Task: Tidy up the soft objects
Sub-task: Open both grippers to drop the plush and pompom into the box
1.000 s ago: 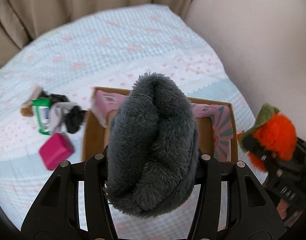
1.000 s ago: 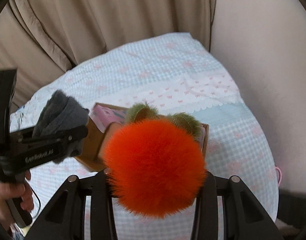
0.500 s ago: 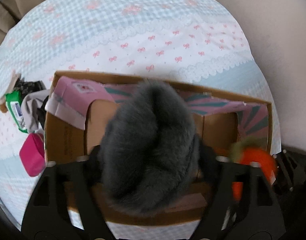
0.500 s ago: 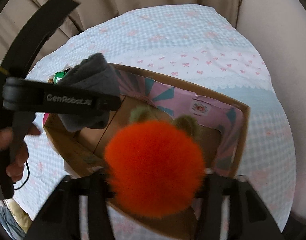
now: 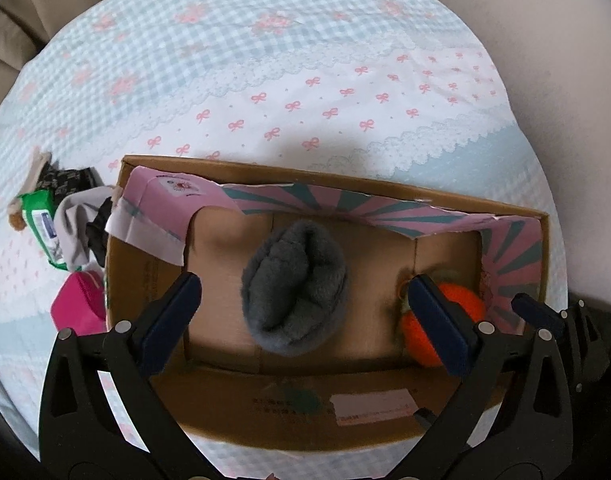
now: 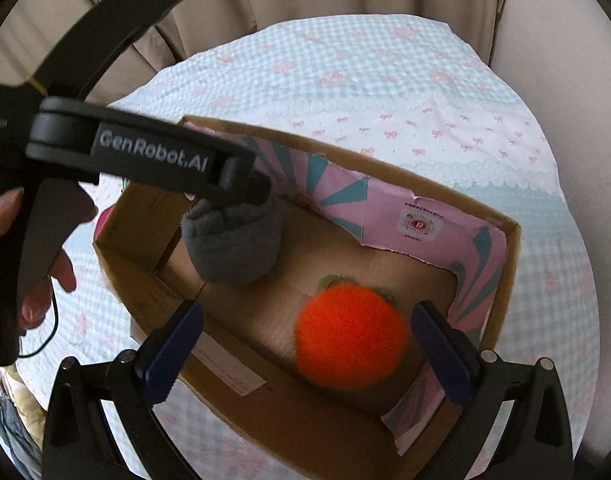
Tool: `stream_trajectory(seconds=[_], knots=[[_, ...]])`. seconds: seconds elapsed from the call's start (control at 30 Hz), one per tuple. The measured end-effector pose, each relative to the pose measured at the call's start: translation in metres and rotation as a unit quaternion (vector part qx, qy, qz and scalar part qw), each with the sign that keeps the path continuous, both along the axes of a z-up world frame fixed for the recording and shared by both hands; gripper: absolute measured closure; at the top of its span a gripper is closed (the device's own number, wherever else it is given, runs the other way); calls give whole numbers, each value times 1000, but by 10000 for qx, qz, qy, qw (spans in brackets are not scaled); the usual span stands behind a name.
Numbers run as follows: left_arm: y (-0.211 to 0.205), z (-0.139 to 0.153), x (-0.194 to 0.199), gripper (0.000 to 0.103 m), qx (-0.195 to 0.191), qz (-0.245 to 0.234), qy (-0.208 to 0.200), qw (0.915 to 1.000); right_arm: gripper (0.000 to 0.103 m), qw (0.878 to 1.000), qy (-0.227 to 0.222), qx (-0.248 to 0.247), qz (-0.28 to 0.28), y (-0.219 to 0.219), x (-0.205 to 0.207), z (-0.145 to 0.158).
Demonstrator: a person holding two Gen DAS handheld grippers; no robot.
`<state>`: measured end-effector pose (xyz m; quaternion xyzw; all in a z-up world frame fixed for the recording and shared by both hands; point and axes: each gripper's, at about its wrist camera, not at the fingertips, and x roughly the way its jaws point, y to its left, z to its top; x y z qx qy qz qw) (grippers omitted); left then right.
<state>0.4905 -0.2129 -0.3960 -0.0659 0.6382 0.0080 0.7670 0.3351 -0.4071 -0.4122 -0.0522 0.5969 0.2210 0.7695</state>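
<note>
A grey fuzzy bundle lies on the floor of a cardboard box lined with pink and teal paper. My left gripper hangs over it, jaws opening wide. The bundle shows between the pads, which do not touch it. An orange plush ball with green tufts rests in the box's right end. My right gripper is above it, jaws opening, both pads clear of the fur. In the left wrist view the orange ball is half hidden behind my right-hand finger.
The box sits on a bed with a blue gingham and pink-bow cover. Left of the box lie a green packet, grey cloth and a magenta pouch. A person's hand holds the left gripper's handle. Beige curtains and a wall stand behind.
Both grippers came down over the box and opened. The grey bundle and the orange ball left the pads and now lie on the box floor.
</note>
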Motion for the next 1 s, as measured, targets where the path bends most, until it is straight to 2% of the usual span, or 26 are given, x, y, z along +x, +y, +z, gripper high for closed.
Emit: stream_trajectory(seconds=[0.37,0.57,0.67,0.83,1.0], knots=[[-13,58,-25,0,18,-139,-469,9988,0,9993,-297,2,-233,-4,-7,49],[-15,108,-60,0,56,-229,-881,9958,0,9984,-500,-109,-236,-1,-18,90],[-12,137,-81,0,87,-243,-1162,9929,0,9968,-695,-292,-264,2,-29,117],[-2,187,-125,0,222,-203,-1694,9851,0,9933,-1037,-311,-401,4,-52,158],[15,227,-174,0,222,-69,-2269,9736,0,9832,-1518,-433,-921,6,-78,204]])
